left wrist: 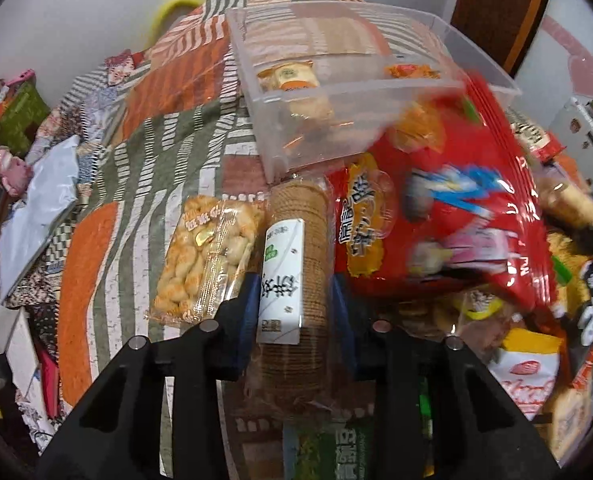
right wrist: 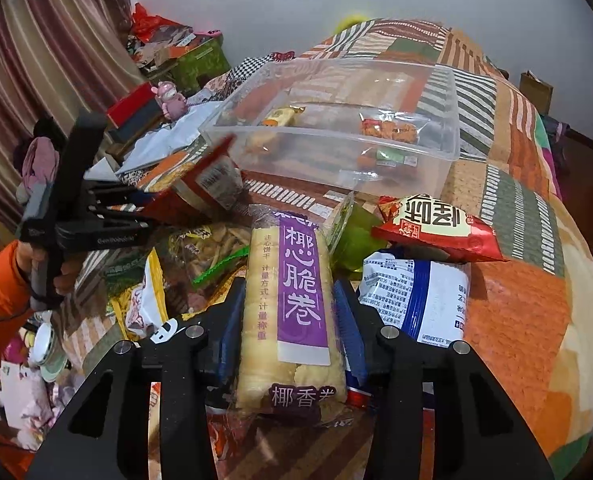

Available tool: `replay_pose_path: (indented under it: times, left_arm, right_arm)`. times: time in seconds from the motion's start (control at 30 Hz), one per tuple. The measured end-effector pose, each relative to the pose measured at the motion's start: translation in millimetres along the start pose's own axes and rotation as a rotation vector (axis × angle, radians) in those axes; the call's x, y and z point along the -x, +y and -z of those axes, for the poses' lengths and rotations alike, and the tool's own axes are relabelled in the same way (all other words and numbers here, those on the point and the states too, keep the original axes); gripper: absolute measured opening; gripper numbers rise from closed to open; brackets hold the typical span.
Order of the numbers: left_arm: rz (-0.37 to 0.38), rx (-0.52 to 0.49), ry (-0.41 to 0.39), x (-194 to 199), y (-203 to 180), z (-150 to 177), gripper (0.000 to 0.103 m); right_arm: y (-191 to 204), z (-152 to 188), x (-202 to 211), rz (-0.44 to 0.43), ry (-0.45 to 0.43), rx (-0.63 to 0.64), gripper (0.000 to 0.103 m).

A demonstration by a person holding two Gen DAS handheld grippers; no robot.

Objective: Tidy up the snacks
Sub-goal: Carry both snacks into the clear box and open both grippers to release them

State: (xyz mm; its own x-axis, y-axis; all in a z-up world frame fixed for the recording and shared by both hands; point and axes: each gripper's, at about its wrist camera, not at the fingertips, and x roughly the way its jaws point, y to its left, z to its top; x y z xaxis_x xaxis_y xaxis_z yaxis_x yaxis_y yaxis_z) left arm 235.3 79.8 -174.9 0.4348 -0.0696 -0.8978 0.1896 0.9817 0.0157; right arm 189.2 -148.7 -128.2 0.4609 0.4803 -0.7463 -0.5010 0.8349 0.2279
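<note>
Left gripper [left wrist: 294, 296], lower centre, jaws clenched on a clear-wrapped brown round-biscuit stack [left wrist: 296, 280]; right gripper [right wrist: 288, 332] jaws grasp a purple-labelled pale wafer-roll packet [right wrist: 292, 312].

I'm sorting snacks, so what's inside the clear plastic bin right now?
Inside the clear bin: a yellow-wrapped snack, an orange packet, and a small green-labelled pack. Glare hides anything lower against the near wall.

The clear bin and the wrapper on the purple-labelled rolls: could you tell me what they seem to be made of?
Clear bin: apparently rigid transparent plastic; the quilt shows through its glossy walls.
Wrapper on the purple-labelled rolls: seemingly thin clear plastic film, crinkled and shiny, with a printed label.
</note>
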Motion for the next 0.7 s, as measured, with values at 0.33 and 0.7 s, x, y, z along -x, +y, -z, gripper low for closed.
replay_pose_path:
  times: [0.33,0.7]
  left_arm:
    - [0.036,0.054,-0.080,31.4,2.0,12.6,0.033]
    - [0.050,0.089,-0.220,89.5,1.6,1.4,0.033]
  right_arm:
    - [-1.1,-15.1,21.3,0.022,-0.086,-0.004,0.040]
    - [-11.2,-41.9,32.3,0.055,-0.169,-0.026,0.040]
